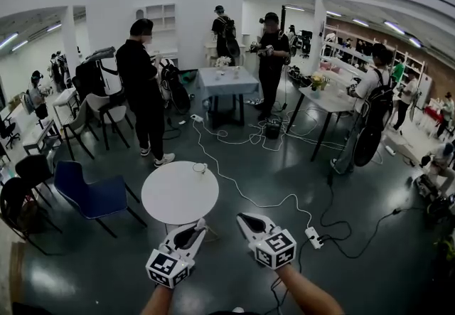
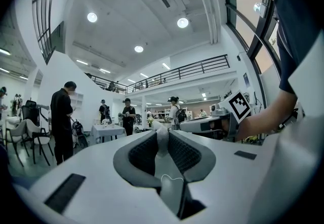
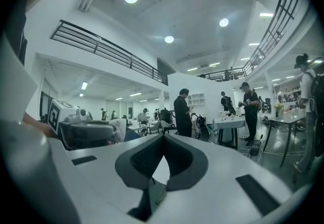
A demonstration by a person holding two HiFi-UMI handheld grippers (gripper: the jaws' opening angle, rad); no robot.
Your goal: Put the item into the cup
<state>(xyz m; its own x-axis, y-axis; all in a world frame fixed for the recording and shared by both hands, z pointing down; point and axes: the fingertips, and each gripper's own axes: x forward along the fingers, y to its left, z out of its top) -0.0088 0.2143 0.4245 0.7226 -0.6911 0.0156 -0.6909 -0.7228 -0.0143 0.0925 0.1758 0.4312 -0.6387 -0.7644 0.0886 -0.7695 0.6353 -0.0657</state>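
In the head view both grippers are held low, side by side, just short of a round white table point(image 1: 170, 200). A small pale object point(image 1: 200, 168) lies near the table's far edge; it is too small to tell what it is. My left gripper point(image 1: 200, 225) points at the table's near rim. In the left gripper view a pale, narrow item point(image 2: 161, 143) sits between the dark pads of the left gripper point(image 2: 161, 132) and pokes past the tips, gripped. My right gripper point(image 1: 242, 218) point(image 3: 163, 138) has its tips together with nothing held.
A blue chair point(image 1: 92, 196) and black chairs stand left of the round table. White cables point(image 1: 256, 200) and a power strip point(image 1: 313, 237) lie on the dark floor to the right. Several people stand farther off around other tables point(image 1: 226, 82).
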